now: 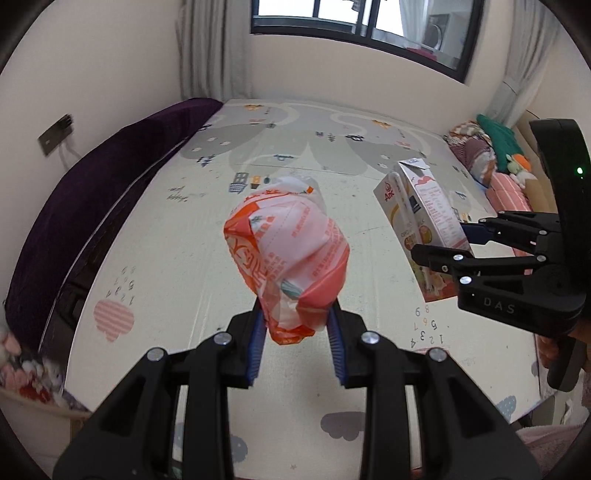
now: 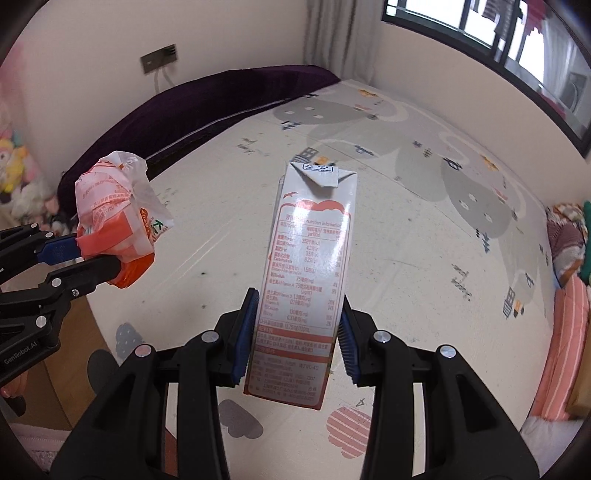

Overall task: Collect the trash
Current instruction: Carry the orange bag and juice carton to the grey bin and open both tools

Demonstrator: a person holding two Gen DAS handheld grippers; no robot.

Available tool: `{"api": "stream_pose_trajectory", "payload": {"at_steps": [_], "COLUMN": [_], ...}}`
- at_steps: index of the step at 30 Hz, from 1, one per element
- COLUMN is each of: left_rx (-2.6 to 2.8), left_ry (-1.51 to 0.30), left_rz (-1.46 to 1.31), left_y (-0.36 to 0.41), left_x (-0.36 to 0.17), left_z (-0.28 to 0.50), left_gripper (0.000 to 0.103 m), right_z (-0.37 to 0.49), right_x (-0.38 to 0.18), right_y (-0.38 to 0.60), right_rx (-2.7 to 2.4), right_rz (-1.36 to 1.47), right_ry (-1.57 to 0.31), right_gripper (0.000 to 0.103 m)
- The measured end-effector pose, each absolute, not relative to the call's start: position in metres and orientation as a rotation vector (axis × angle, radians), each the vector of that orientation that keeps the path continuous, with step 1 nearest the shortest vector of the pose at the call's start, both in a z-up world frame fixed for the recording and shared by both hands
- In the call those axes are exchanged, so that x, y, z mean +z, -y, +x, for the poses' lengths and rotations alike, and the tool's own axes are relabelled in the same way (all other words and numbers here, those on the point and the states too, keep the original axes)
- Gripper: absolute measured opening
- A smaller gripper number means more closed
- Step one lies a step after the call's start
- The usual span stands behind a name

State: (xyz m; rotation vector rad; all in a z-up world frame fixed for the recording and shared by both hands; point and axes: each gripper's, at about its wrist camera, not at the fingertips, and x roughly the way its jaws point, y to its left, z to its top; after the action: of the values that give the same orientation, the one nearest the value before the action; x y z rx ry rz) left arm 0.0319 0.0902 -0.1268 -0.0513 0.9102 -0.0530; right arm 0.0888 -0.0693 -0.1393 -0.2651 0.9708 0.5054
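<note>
My left gripper (image 1: 297,334) is shut on a crumpled orange-and-white plastic wrapper (image 1: 288,251) and holds it above the play mat (image 1: 177,236). The wrapper also shows in the right wrist view (image 2: 118,221) at the left, in the left gripper (image 2: 96,254). My right gripper (image 2: 297,332) is shut on a white milk carton (image 2: 306,266) with red print, held upright above the mat (image 2: 424,229). The carton also shows in the left wrist view (image 1: 421,221) at the right, in the right gripper (image 1: 454,243).
A dark purple cushion (image 1: 96,199) lines the wall at the left. Folded blankets and a green toy (image 1: 495,155) lie at the mat's right edge. Stuffed toys (image 2: 18,177) sit at the far left. A window (image 1: 362,29) is behind the mat.
</note>
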Motion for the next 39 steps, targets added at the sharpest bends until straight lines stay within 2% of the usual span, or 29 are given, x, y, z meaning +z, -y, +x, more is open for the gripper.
{"api": "stream_pose_trajectory", "payload": {"at_steps": [11,23,31,39], "left_rx": [0.446,0.870,1.015,1.113], "left_ry": [-0.892,-0.866,-0.860,-0.848], "left_rz": [-0.268,-0.525,-0.658,-0.761], "left_y": [-0.167,-0.242,-0.273,-0.308], "left_x": [-0.118,-0.133,-0.184,-0.263], "left_z": [-0.119,-0.318,-0.414,-0.456], "left_gripper": [0.030,0.030,0.031,0.031], "right_z": [0.006,-0.160,-0.270,-0.331], "right_x": [-0.125,-0.127,-0.175,-0.276], "right_y": [-0.048,-0.199,-0.284,-0.367], "right_rx": [0.975,1.406,1.574,1.666], "right_rz": [-0.492,-0.735,-0.851,-0.987], "right_ry": [-0.900,-0.838,-0.879,-0.903], "right_gripper": [0.039,0.039,0.039,0.039]}}
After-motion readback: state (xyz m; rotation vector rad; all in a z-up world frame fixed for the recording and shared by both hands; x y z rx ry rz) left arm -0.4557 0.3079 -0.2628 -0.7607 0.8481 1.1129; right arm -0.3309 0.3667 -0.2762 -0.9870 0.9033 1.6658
